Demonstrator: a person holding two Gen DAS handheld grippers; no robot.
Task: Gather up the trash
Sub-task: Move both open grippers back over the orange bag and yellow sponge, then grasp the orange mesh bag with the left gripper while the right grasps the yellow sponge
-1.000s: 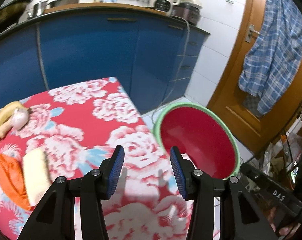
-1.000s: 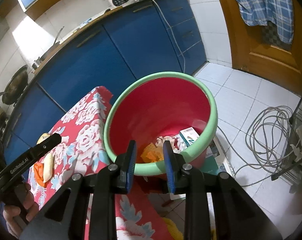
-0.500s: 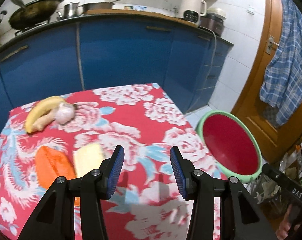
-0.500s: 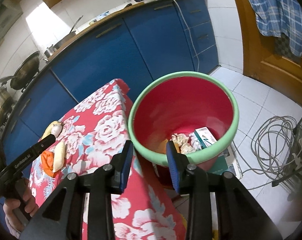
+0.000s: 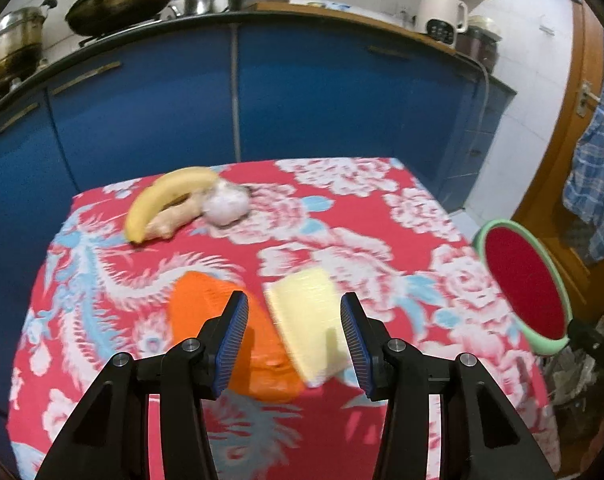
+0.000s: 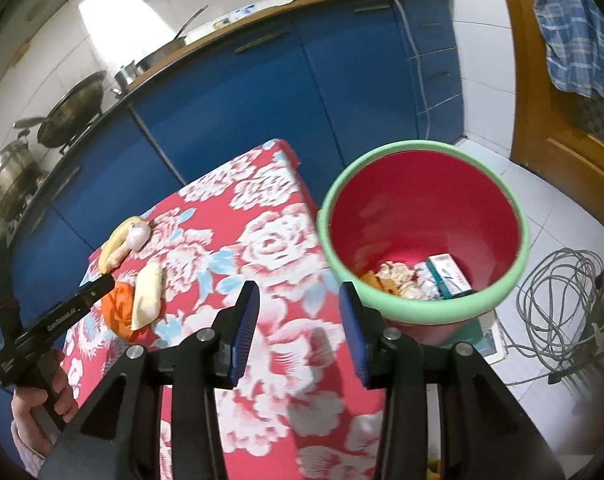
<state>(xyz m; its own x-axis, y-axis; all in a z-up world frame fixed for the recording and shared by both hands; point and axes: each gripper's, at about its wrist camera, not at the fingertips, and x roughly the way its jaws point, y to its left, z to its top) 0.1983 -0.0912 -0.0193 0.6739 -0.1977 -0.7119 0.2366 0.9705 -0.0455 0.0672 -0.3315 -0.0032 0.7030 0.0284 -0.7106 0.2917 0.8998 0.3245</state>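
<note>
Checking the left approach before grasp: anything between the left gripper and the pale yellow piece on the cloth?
Nothing visible. The left gripper is open, and the pale yellow piece lies straight ahead between its fingers. The orange wrapper lies beside it on the left, touching or slightly under it, not in the way.

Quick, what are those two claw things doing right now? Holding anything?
Left gripper: open, holding nothing, over the pale yellow piece on the table.
Right gripper: open, empty, near the red bin.
</note>
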